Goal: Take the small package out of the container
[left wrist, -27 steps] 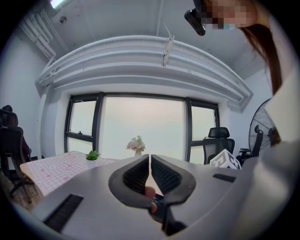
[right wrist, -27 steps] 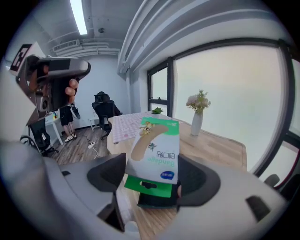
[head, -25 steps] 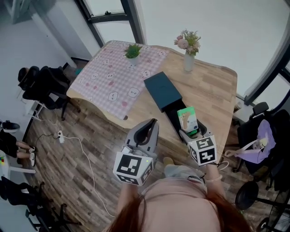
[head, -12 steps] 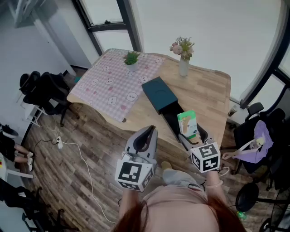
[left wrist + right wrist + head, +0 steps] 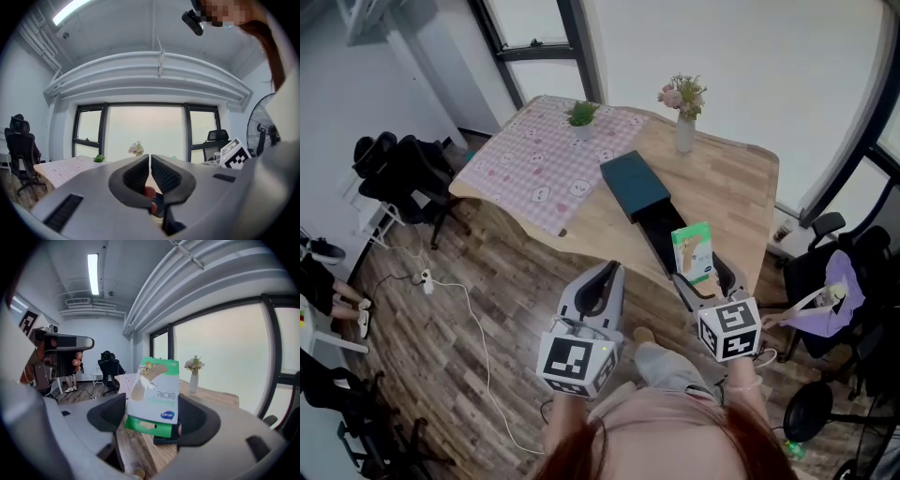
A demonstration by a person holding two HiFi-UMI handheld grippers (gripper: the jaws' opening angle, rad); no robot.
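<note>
Small package, a green and white carton with a plaster pictured on its front, stands upright between the jaws of my right gripper. The jaws are closed partway, with both pads pressing the carton's lower sides. I judge it already lifted clear of the container, a long dark box lying on the wooden table with its open black end pointing toward me. The package hangs above that near end, close to the table's front edge. My left gripper has its jaws pressed together with nothing between them, and it sits low beside the right one, off the table and over the plank floor. To finish the step well I would keep the squeeze steady without crushing the card. The hold is low on the carton, so I would move slowly to stop the tall top from tipping. Open room lies on the bare wood to the right of the container. A pink checked cloth covers the table's left part, and a vase of flowers stands at the far end, well apart. Beyond the front edge there is only floor, so I would set down well inside it
</note>
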